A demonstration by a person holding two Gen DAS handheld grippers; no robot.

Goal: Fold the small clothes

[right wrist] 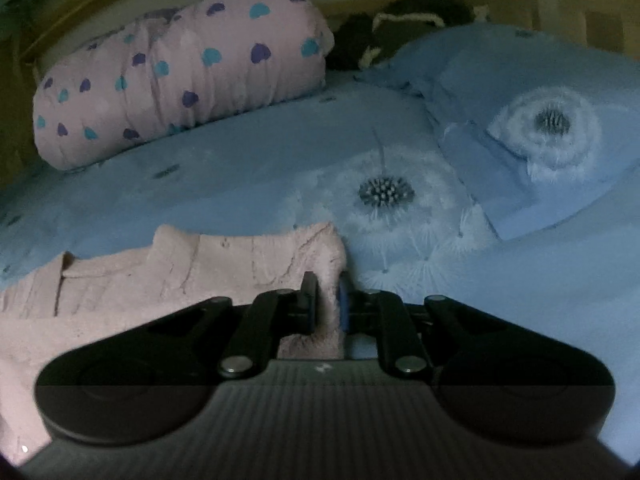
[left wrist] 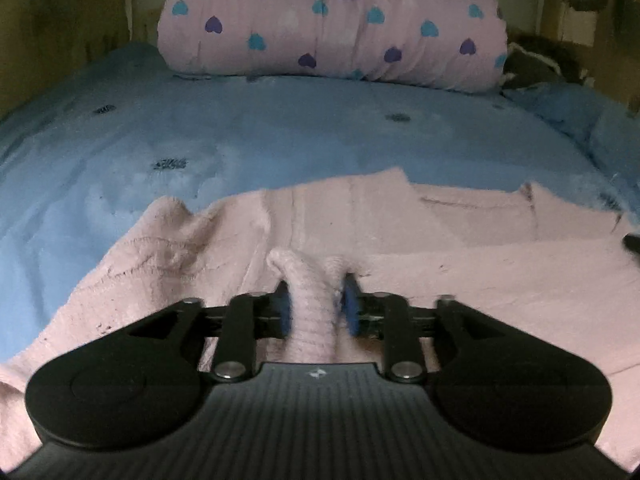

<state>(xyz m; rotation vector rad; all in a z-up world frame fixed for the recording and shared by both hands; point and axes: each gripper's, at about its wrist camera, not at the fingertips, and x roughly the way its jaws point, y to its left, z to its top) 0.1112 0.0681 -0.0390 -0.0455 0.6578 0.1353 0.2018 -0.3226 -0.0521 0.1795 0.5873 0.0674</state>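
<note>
A small pale pink knit garment [left wrist: 460,280] lies spread on a blue bedcover [left wrist: 280,140]. My left gripper [left wrist: 314,302] is shut on a bunched fold of the pink garment, which rises between its blue pads. In the right wrist view the same garment [right wrist: 180,280] lies at the lower left. My right gripper [right wrist: 328,300] is shut on the garment's right edge, pinched between its fingers. A dark tip of the right gripper shows at the left wrist view's right edge [left wrist: 632,242].
A rolled pink quilt with blue and purple hearts [left wrist: 332,20] lies across the head of the bed, also in the right wrist view [right wrist: 180,68]. A blue dandelion-print pillow [right wrist: 540,128] and a dark item [right wrist: 400,20] lie at the right. Wooden walls flank the bed.
</note>
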